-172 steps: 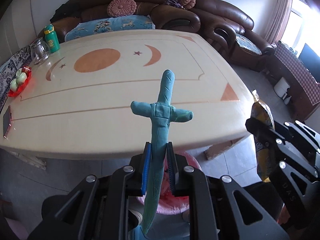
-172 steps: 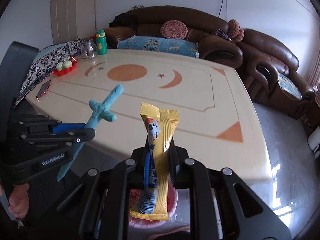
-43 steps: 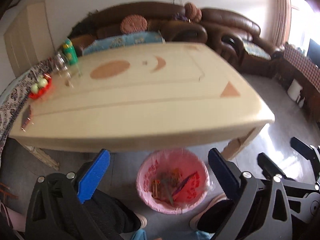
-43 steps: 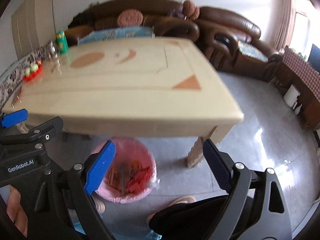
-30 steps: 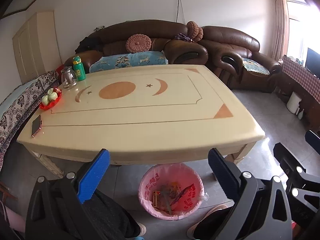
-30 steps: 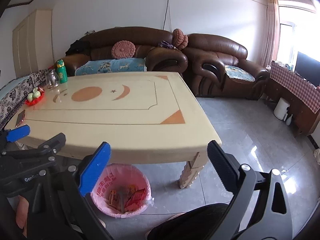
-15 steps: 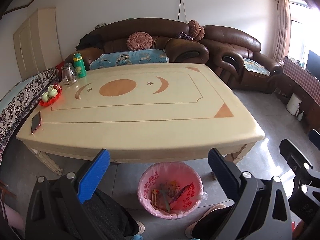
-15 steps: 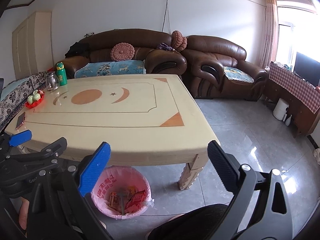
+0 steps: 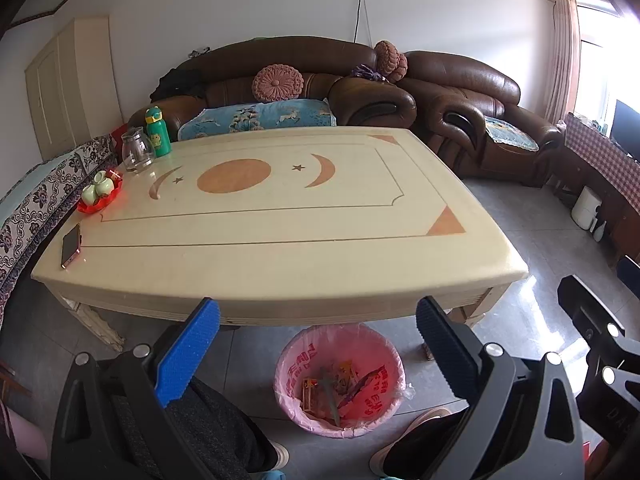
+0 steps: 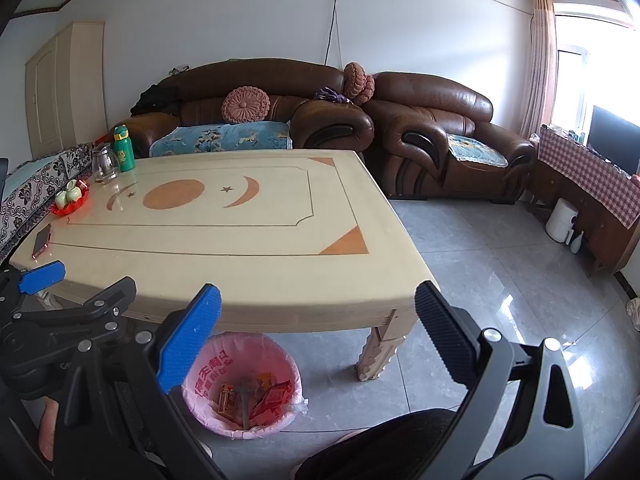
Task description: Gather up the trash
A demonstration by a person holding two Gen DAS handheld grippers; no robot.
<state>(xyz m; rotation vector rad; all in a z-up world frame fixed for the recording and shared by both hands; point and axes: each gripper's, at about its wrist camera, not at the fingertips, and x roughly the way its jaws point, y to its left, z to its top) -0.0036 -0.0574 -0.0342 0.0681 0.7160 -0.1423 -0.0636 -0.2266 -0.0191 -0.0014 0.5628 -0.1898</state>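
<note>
Pink-lined bin [image 9: 340, 384] contents jumbled, table [image 9: 280, 264] edge overhanging.

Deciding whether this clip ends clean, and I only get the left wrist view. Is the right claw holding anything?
Observer: No. The right claw is wide open, with nothing between its fingers.
Operator: Anything loose on the grey tiled floor past the right end of the cream inlaid table?
Observer: One pale crumpled thing lies at the floor's far right edge. It is too small to identify.
</note>
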